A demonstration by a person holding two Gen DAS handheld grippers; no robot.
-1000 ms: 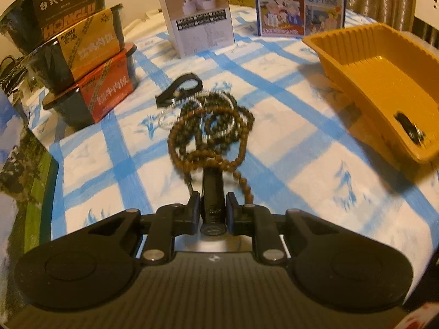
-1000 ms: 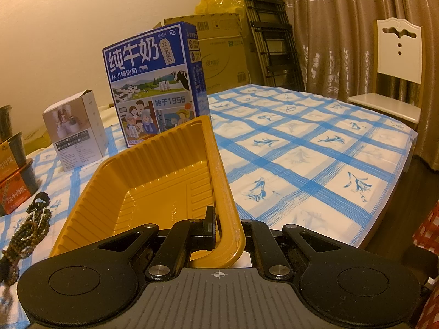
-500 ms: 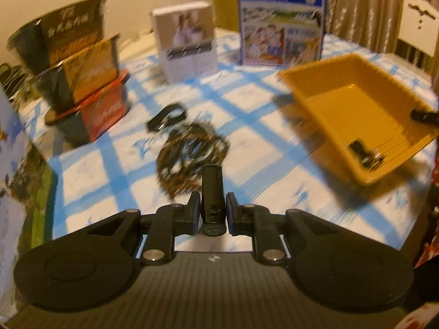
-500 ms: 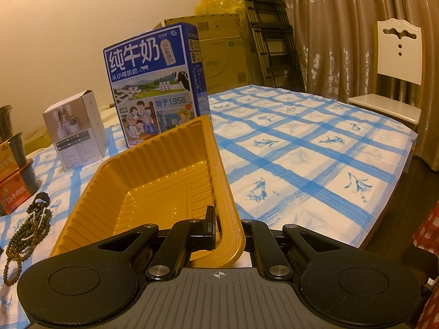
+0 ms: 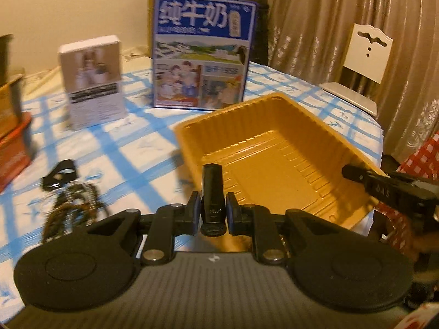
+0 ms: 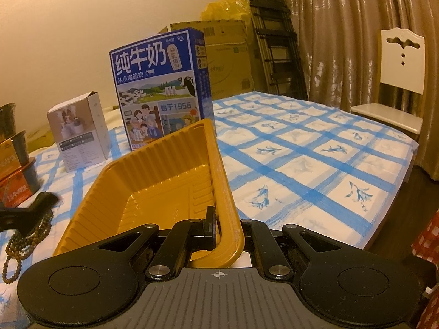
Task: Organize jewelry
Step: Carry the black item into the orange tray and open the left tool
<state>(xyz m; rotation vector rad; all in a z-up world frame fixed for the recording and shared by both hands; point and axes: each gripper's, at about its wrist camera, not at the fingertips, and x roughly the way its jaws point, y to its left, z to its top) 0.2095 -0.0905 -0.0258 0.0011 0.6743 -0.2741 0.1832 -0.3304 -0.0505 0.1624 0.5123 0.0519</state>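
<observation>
- A stack of food boxes (image 5: 12,137) stands at the far left of the table, well apart from the tray.
- The bead necklaces (image 5: 71,208) lie in a loose heap on the blue-checked tablecloth (image 5: 131,148), with a black clip (image 5: 60,175) just behind them. These pieces look still unsorted.
- A small white carton (image 5: 93,82) and a blue milk box (image 5: 203,54) stand upright at the back, clear of any path to the tray.
- The left gripper (image 5: 213,208) is clamped on a dark cylindrical piece (image 5: 213,192), held upright with its long axis running away from the camera.
- The orange tray (image 5: 274,164) lies directly ahead and slightly right of that piece; its near rim sits just beyond the piece's tip, and nothing stands between them. The left hand is the nearer one for the drop, in my judgement.
- The right gripper (image 6: 219,233) is pinched shut on the tray's near corner, steadying it; the tray sits tilted.
- A white chair (image 5: 365,63) and curtains stand beyond the table's right edge.
</observation>
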